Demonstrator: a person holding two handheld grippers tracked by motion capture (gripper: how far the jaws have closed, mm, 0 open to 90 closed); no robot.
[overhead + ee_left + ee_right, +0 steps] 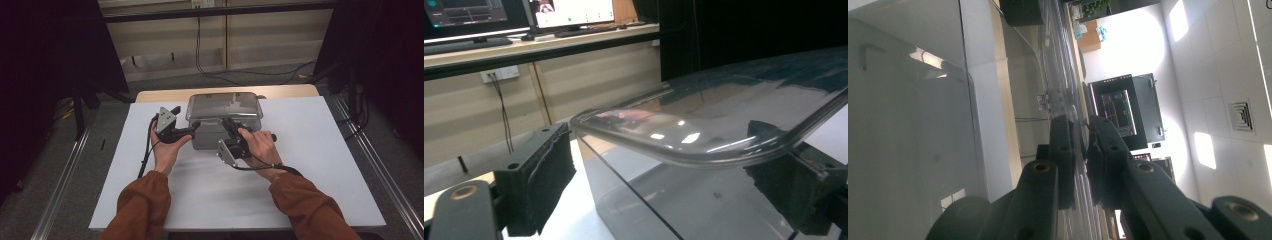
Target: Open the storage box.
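Observation:
A shiny steel box (225, 107) with a rounded lid stands at the back middle of the white table (310, 150). My left gripper (195, 125) reaches in from the left at the box's front left corner. In the left gripper view the left gripper (664, 185) stands open, its jaws wide on either side of the lid's rim (724, 115); the left pad (539, 180) is clear of the box wall. My right gripper (229, 122) lies against the box's front, rolled on its side. The right gripper (1083, 145) is shut, beside the steel wall (903, 125).
A wooden strip (225, 92) runs along the table's far edge. Black cables (240, 70) trail over the floor behind. Metal rails (60, 185) flank the table on both sides. A desk with monitors (574, 10) stands beyond the box in the left gripper view.

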